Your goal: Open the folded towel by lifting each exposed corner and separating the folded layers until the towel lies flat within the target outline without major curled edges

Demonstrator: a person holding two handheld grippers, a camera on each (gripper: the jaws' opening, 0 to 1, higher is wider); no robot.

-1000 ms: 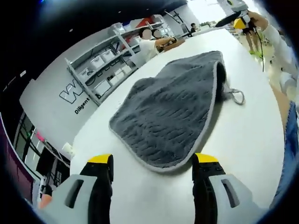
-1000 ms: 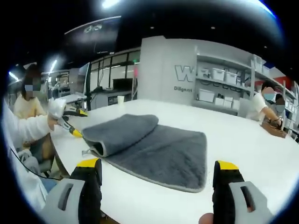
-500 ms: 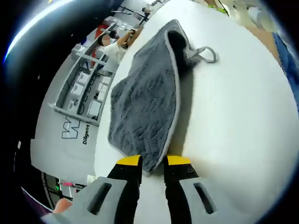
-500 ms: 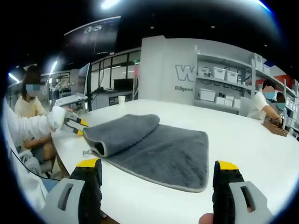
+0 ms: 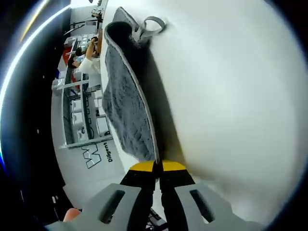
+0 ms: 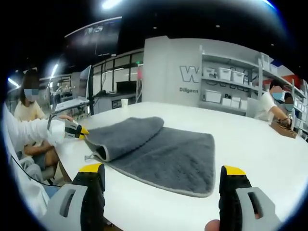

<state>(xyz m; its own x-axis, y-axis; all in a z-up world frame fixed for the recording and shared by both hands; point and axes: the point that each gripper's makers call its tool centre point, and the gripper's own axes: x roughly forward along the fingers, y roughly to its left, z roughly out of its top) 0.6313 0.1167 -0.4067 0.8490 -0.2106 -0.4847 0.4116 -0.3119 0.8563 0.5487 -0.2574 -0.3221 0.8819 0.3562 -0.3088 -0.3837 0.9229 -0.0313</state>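
At table edge, left gripper (image 5: 158, 167) jaws pinch towel (image 5: 126, 103) corner; right gripper (image 6: 163, 174) jaws spread.

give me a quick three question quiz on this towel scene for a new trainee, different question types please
1. True or false: the left gripper is shut on a corner of the towel.
2. Multiple choice: the right gripper is (A) shut on the towel, (B) open and short of the towel, (C) holding the hanging loop.
3. Fill in: one layer of the towel is folded over the other, so the towel is not yet ____ on the table.

Key: 1 true; 2 B; 3 flat. In the left gripper view the fingers meet on the towel's edge, and the hanging loop lies at the towel's far end.
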